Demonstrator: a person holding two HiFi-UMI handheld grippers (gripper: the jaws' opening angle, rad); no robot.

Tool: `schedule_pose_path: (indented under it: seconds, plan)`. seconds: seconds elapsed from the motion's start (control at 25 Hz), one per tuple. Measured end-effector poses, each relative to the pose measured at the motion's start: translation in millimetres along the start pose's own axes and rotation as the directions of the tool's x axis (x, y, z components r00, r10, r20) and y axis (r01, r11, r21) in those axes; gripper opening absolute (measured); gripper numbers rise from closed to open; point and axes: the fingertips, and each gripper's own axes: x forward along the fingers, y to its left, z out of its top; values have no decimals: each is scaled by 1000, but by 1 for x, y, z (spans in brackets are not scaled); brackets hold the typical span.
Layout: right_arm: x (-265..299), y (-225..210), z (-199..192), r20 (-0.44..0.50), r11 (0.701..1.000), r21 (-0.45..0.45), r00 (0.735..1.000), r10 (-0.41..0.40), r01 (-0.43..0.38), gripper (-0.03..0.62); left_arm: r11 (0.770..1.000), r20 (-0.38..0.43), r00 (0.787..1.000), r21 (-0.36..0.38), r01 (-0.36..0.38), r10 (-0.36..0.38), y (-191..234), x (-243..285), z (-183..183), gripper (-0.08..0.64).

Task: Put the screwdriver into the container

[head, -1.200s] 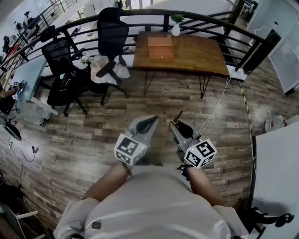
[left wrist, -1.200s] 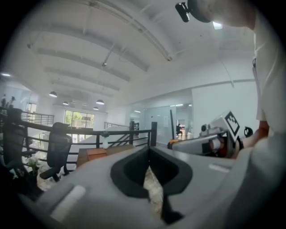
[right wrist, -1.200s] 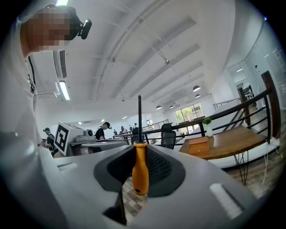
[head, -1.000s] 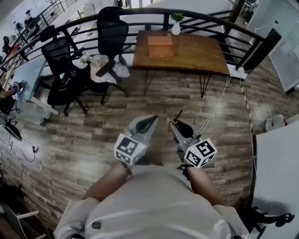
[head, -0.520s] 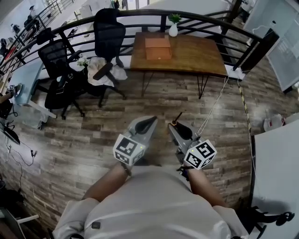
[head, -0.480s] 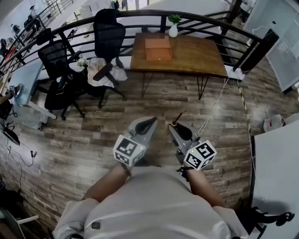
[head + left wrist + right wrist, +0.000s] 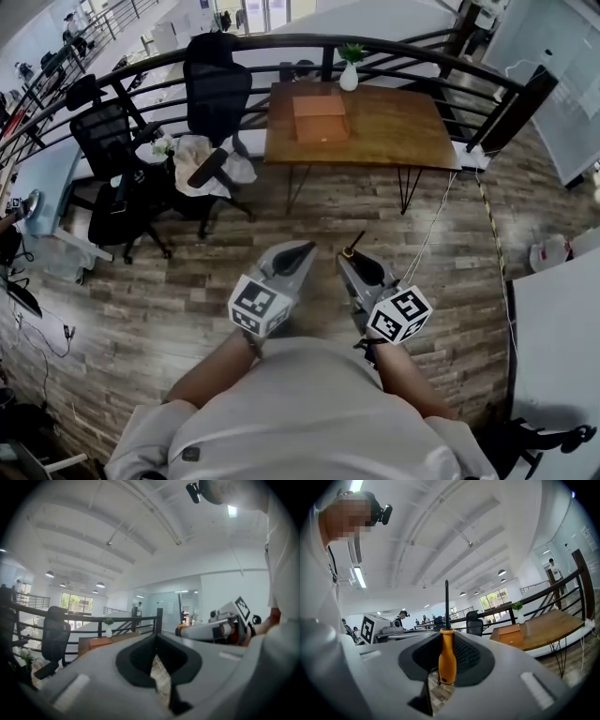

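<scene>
Floor (image 7: 169, 309): planks; desk (image 7: 394, 127) far.
Right gripper (image 7: 351, 255): pinches screwdriver (image 7: 446, 658) handle.
Left gripper (image 7: 302, 249): jaws together.
Handling: probably light, stiff.

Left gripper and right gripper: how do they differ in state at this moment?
The right gripper is shut on an orange-handled screwdriver, whose shaft stands upright; the left gripper holds nothing. The left gripper's jaws meet at the tips, while the right gripper's stand apart on the handle. Both are side by side in front of the person, pointing toward the wooden table.
</scene>
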Motion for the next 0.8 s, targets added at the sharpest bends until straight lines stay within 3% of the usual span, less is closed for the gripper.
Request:
schedule_pose_path:
  seconds: [0.24, 0.44, 0.8]
  plan:
    - [57, -2, 17, 20, 1000, 9, 999, -28, 28, 81, 999, 4, 1000, 22, 28, -28, 57, -6, 18, 3]
    - [95, -3, 7, 14, 998, 47, 999, -50, 49, 81, 999, -16, 999, -2, 37, -37, 94, -16, 7, 3]
    - [128, -2, 2, -15, 998, 43, 999, -33, 34, 81, 999, -6, 999, -23, 34, -34, 125, -17, 5, 3]
